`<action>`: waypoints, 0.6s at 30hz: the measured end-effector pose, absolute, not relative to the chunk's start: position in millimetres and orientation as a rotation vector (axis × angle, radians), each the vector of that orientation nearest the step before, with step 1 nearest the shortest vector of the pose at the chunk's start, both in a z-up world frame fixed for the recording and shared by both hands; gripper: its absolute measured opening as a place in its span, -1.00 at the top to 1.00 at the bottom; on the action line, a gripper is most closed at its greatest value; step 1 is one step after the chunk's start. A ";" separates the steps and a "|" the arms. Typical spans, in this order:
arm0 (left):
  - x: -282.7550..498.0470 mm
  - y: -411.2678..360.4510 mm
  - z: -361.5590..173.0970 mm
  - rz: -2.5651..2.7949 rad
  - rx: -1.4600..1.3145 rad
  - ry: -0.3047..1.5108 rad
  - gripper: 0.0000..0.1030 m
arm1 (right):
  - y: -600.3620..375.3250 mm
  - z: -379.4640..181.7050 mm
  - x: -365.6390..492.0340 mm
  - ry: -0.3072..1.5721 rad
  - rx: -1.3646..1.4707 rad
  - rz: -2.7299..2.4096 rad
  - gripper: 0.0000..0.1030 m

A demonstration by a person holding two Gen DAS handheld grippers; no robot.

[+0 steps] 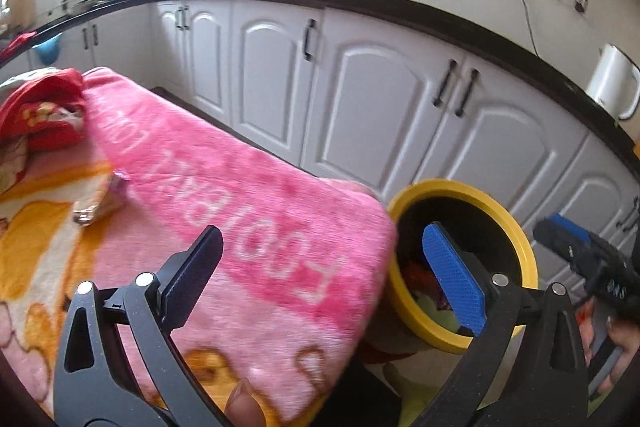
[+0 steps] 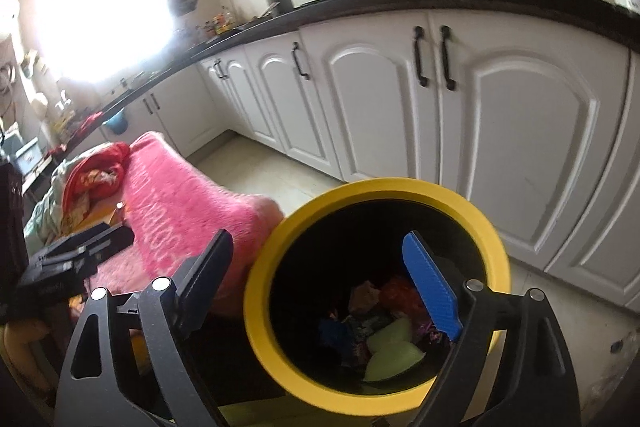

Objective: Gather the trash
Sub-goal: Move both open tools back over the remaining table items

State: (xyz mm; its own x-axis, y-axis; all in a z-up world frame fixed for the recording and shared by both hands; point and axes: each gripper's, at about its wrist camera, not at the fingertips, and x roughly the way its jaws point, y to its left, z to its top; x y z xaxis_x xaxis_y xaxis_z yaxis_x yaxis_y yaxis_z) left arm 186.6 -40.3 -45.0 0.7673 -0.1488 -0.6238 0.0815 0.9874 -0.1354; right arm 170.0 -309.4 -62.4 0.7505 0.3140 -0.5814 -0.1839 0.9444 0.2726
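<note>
The bin (image 2: 256,291) with the yellow rim stands on the floor, pressed against the corner of the blanket-covered table (image 1: 280,227), probably so that trash swept off that edge has only a short way to travel. Inside it lie crumpled wrappers (image 2: 380,327) and pale green scraps, so part of the collecting looks done.

The right gripper (image 2: 320,267) hangs over the bin's mouth with its jaws spread wide and nothing between them, a pose that suits having let go of something above the opening. The left gripper (image 1: 324,267) is over the table's corner, jaws fully apart and empty too, one finger over the pink blanket and the other in front of the bin.

One wrapper (image 1: 102,199) sits farther in on the table, near the red cloth (image 1: 44,111) at the far edge; it looks like the next pickup.
</note>
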 end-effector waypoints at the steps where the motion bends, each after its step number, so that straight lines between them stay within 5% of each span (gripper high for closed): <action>1: 185.4 -32.9 -42.9 -0.111 -0.111 0.676 -0.78 | -304.3 -61.4 168.2 0.668 0.197 0.282 -0.64; 18: 172.1 84.0 -32.6 0.106 -0.226 0.626 -0.78 | -195.8 -54.7 153.4 0.695 0.047 0.488 -0.65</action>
